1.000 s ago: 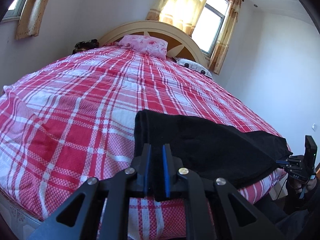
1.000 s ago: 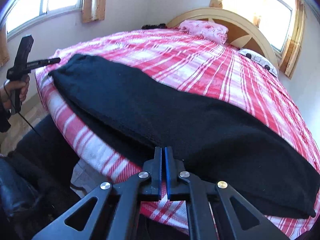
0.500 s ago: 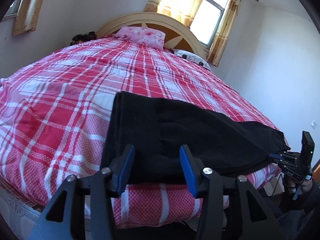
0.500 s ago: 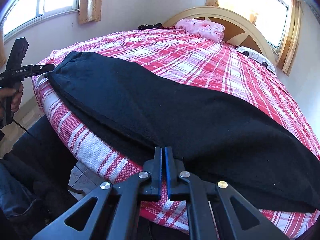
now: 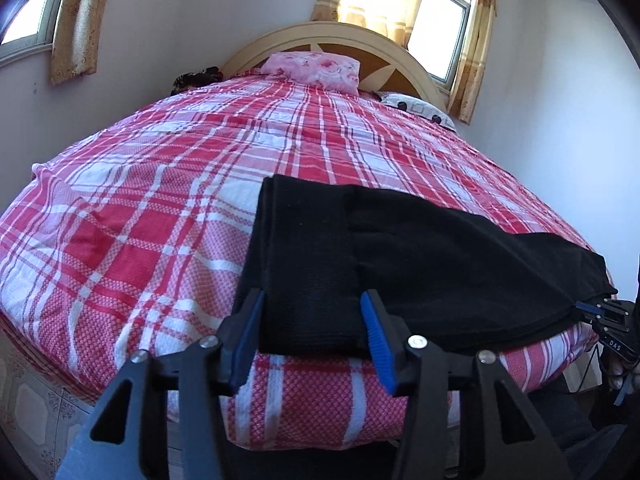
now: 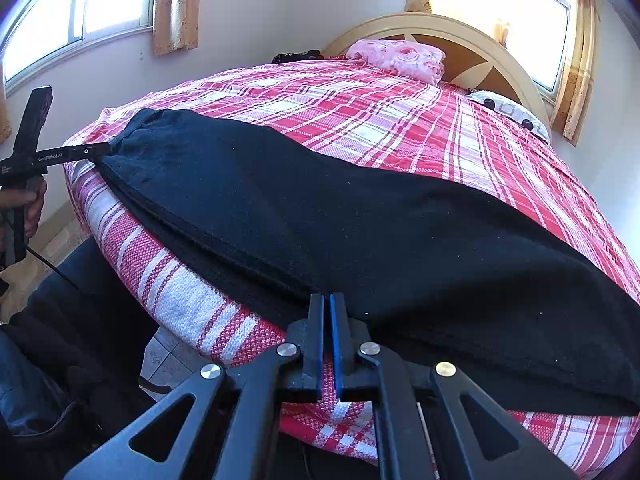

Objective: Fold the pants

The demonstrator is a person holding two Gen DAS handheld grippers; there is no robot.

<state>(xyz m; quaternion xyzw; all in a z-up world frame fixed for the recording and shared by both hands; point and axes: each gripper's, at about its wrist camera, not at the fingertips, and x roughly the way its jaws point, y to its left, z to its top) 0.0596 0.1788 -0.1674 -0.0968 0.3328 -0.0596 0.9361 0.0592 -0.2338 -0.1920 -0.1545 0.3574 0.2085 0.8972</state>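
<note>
- Black pants [image 5: 404, 264] lying long-ways along the near edge of the bed [image 5: 168, 200].
- Left gripper [image 5: 316, 334]: jaws wide apart at one end.
- Right gripper [image 6: 326, 338]: jaws clamped on the other end.
- Could slide off the edge if tugged sideways.
- Lots of open plaid bedsheet [image 6: 400, 120] behind for folding.

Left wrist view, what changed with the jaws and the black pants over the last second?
The left gripper opened: its jaws were pinched on the near end of the black pants and now stand wide apart, so that end is released and lies on the plaid bedspread. The right gripper stayed shut at the pants' other end, and the pants stayed stretched along the bed edge.
</note>
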